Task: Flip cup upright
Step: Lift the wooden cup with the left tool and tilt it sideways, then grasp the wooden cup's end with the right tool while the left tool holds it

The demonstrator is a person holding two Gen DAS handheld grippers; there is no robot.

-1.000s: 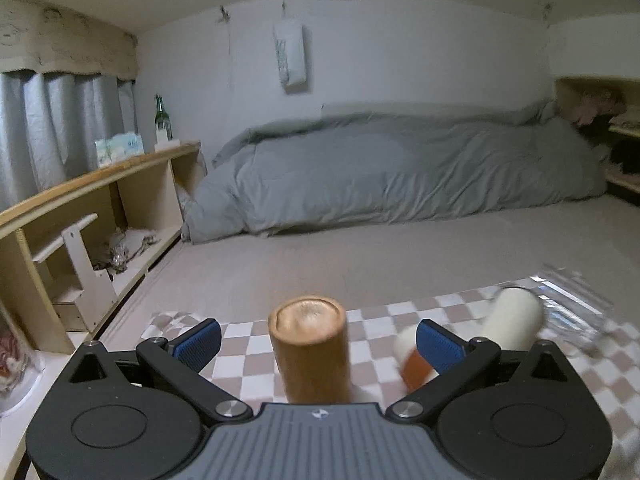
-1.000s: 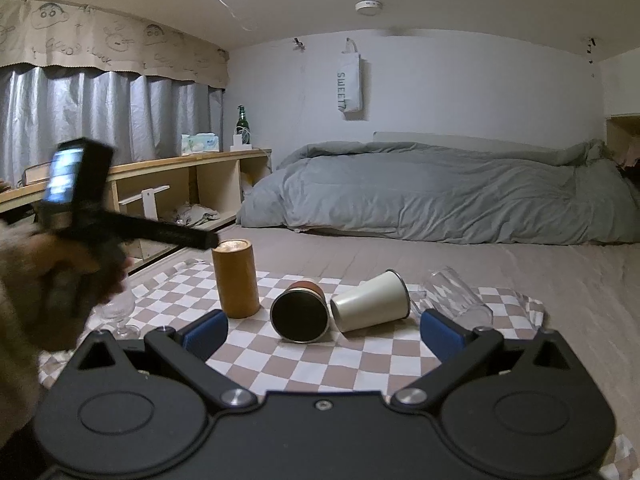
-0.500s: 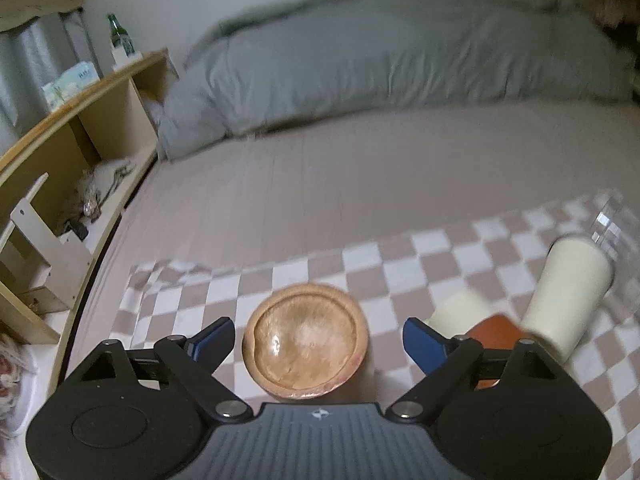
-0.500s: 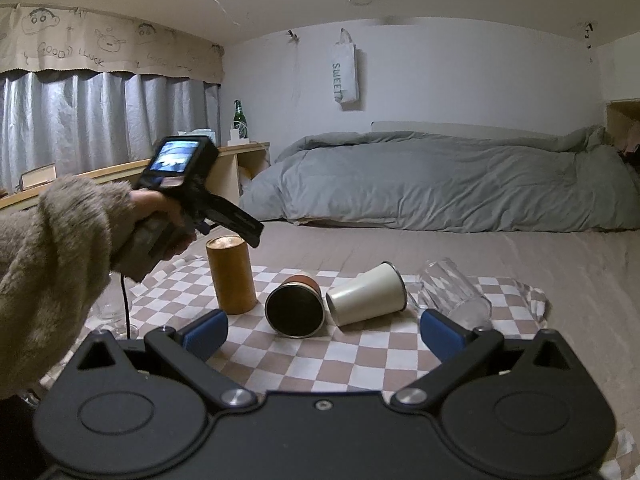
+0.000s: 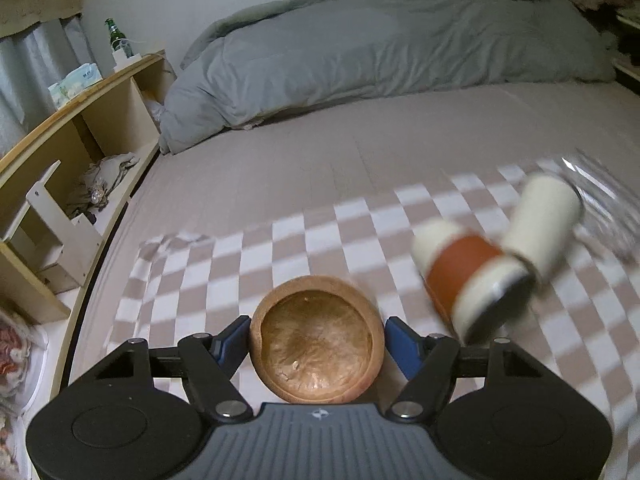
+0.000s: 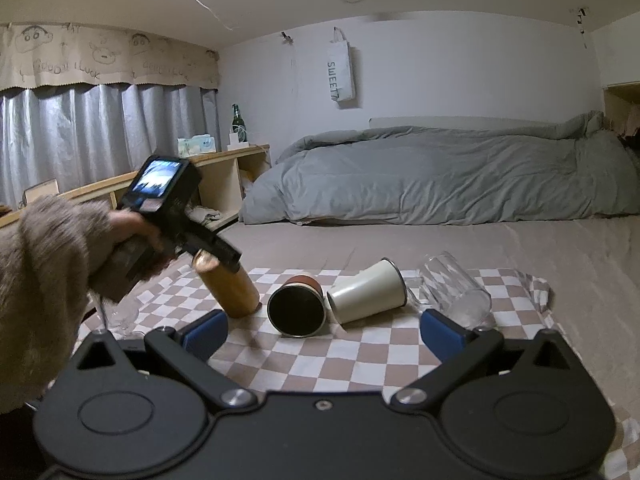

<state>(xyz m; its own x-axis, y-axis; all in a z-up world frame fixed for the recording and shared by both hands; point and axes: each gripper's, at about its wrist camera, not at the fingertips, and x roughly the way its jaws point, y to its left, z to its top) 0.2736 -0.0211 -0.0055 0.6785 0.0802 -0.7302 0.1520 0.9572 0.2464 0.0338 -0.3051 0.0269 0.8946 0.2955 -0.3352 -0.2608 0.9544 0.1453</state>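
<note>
Closed in on the wooden cup (image 5: pixel 318 338) since half a second ago: left gripper (image 5: pixel 318 340) with blue pads now touching both sides of the cup near its base, where earlier a gap showed on either side. Tilted too since then, the cup leaning in the right wrist view (image 6: pixel 228 286), base end raised toward the left, lower end on the checkered cloth (image 6: pixel 360 356); a second ago, standing straight and mouth-down. Seen end-on from the left wrist camera, with the concave underside facing the lens. Gripped around the handle of that tool by the left hand (image 6: pixel 132 240), sleeve in fuzzy beige. Held low and wide open near the front of the cloth: right gripper (image 6: pixel 322 334), nothing between its pads. Lying on their sides on the cloth just right of the wooden cup: an orange-banded cup (image 6: pixel 296 306) with dark mouth toward the right camera, a cream cup (image 6: pixel 366 292) touching it, and a clear glass (image 6: pixel 456 292) beyond. Behind, a grey duvet (image 6: pixel 440 176) and a wooden shelf (image 6: pixel 224 168) with a green bottle (image 6: pixel 238 122).
</note>
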